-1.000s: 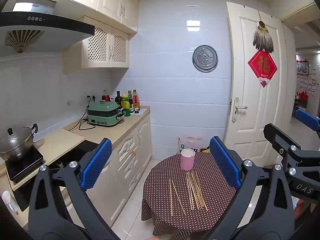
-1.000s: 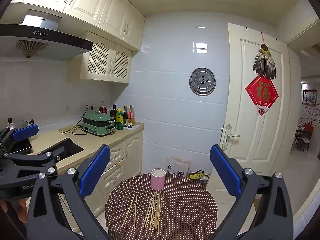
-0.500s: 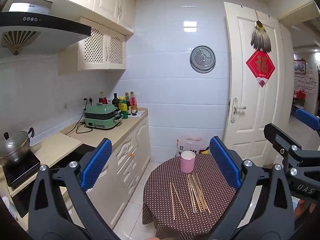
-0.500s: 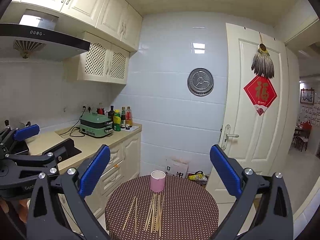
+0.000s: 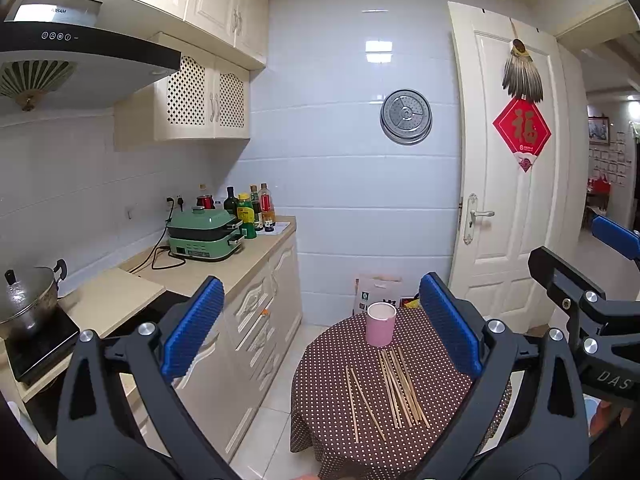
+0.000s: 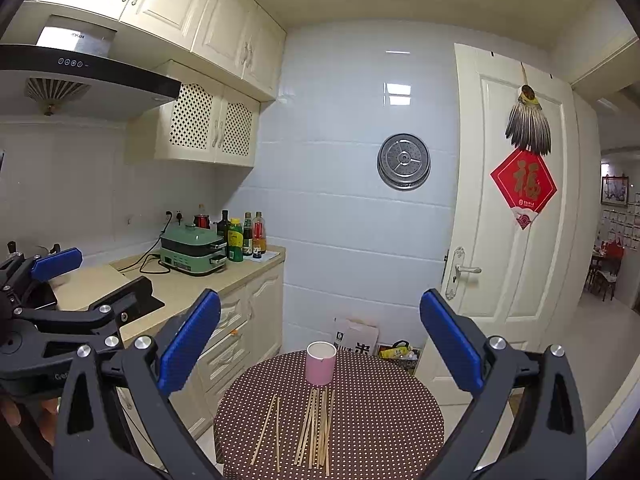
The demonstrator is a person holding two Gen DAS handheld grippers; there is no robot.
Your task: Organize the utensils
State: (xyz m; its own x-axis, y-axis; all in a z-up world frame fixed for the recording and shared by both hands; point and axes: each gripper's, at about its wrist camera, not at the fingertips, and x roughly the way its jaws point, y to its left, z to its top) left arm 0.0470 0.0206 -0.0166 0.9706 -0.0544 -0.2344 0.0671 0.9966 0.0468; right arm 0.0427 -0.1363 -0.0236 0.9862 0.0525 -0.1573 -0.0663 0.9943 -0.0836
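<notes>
Several wooden chopsticks (image 5: 394, 390) lie loose on a small round table with a brown dotted cloth (image 5: 332, 364). A pink cup (image 5: 381, 323) stands upright at the table's far side, empty as far as I can see. The chopsticks (image 6: 314, 426), cup (image 6: 320, 362) and table (image 6: 384, 408) also show in the right wrist view. My left gripper (image 5: 320, 320) is open and empty, held well above and short of the table. My right gripper (image 6: 320, 328) is open and empty, at a similar height. Each gripper shows at the edge of the other's view.
A kitchen counter (image 5: 224, 268) runs along the left with a green cooker (image 5: 202, 236), bottles (image 5: 250, 210) and a pot (image 5: 28, 300) on a hob. A white door (image 5: 508, 208) stands behind the table on the right. Bags (image 6: 356, 338) sit on the floor by the wall.
Both views have shifted slightly; the table and cup sit a little lower and nearer in frame. Both grippers stay open and empty.
</notes>
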